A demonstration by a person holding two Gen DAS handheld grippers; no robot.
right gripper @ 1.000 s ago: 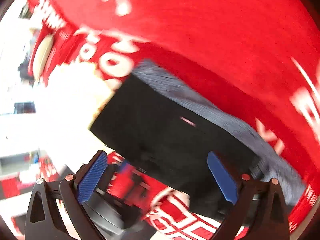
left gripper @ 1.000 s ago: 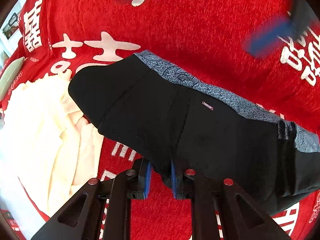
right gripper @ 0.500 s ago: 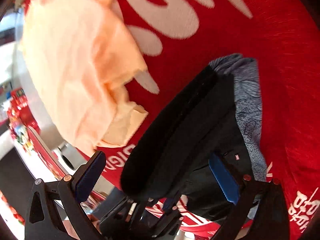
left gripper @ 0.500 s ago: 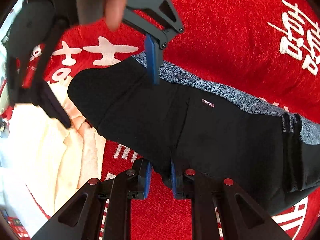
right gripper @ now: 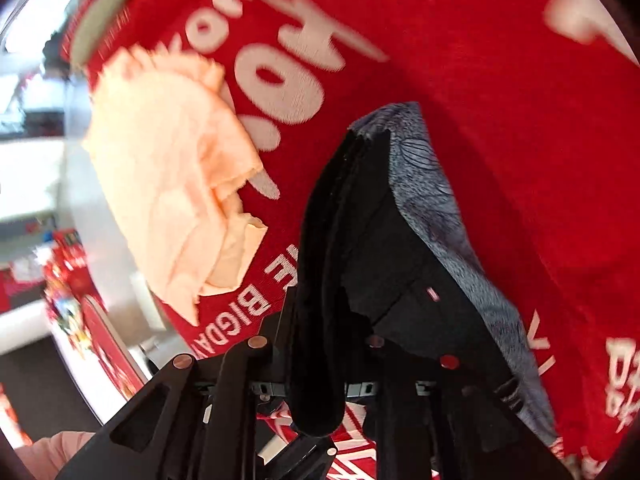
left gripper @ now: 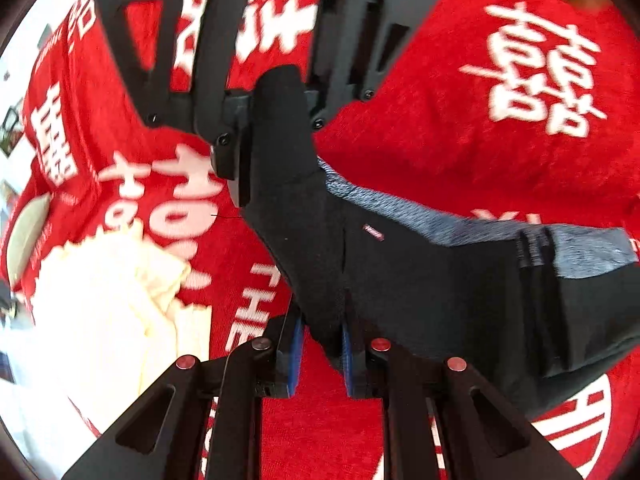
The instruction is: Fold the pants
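Pants (left gripper: pixel 400 272), black with a grey waistband, hang over the red bench (left gripper: pixel 460 140); my left claw (left gripper: pixel 320 344) pinches the 6 o'clock edge, my right claw (left gripper: pixel 276 136) has just clamped the 12 o'clock corner.

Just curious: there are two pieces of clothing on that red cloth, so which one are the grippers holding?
The black pants with the grey patterned waistband; both grippers clamp them. The pale cream garment lies untouched beside them.

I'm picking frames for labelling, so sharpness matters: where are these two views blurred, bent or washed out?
Left wrist view: the white characters on the red cloth smear, the right tool near the top is soft, the black pants stay fairly crisp. Right wrist view: lettering at the top streaks, the room at the left edge is overexposed. Both bend with fisheye.
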